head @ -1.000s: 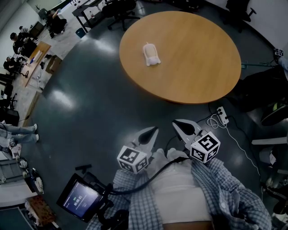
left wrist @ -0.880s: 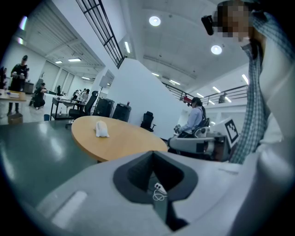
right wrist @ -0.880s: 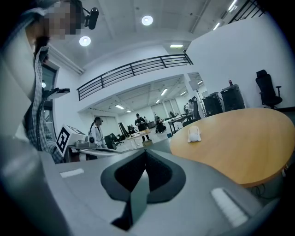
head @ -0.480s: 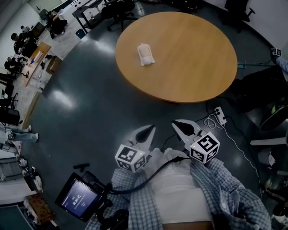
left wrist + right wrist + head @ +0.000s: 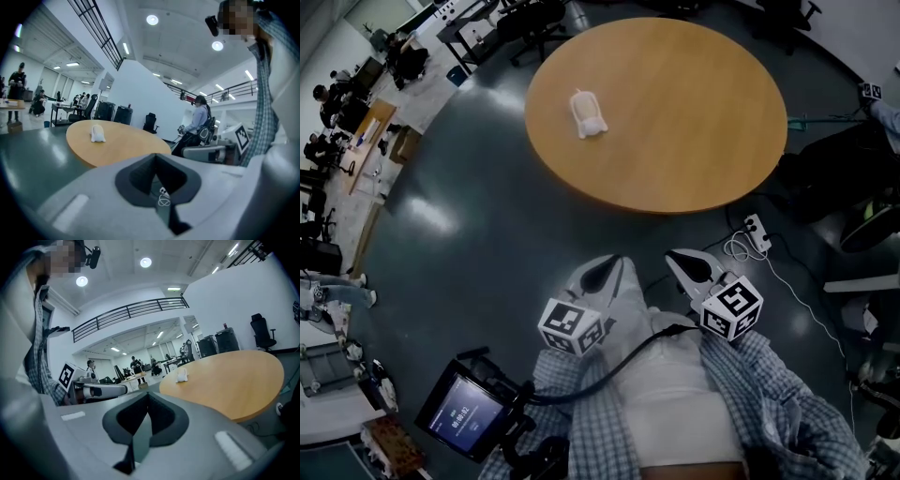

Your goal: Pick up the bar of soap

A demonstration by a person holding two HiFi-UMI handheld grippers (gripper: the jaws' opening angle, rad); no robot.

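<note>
A white bar of soap [image 5: 588, 113] lies on the round wooden table [image 5: 675, 122], toward its far left part. It also shows as a small white lump [image 5: 97, 133] in the left gripper view and farther off [image 5: 182, 375] in the right gripper view. My left gripper [image 5: 602, 273] is held low near my body, well short of the table, jaws shut with nothing between them. My right gripper [image 5: 689, 265] hangs beside it, also shut and empty. Both point toward the table across the dark floor.
A white power strip [image 5: 757, 232] with a cable lies on the floor by the table's near right edge. A tablet screen [image 5: 469, 414] sits at my lower left. Office chairs [image 5: 539, 19] and desks with people [image 5: 337, 103] stand beyond the table.
The table and soap have drifted slightly left and up in the head view. Both grippers stay shut near my body, the left one shifted a little.
</note>
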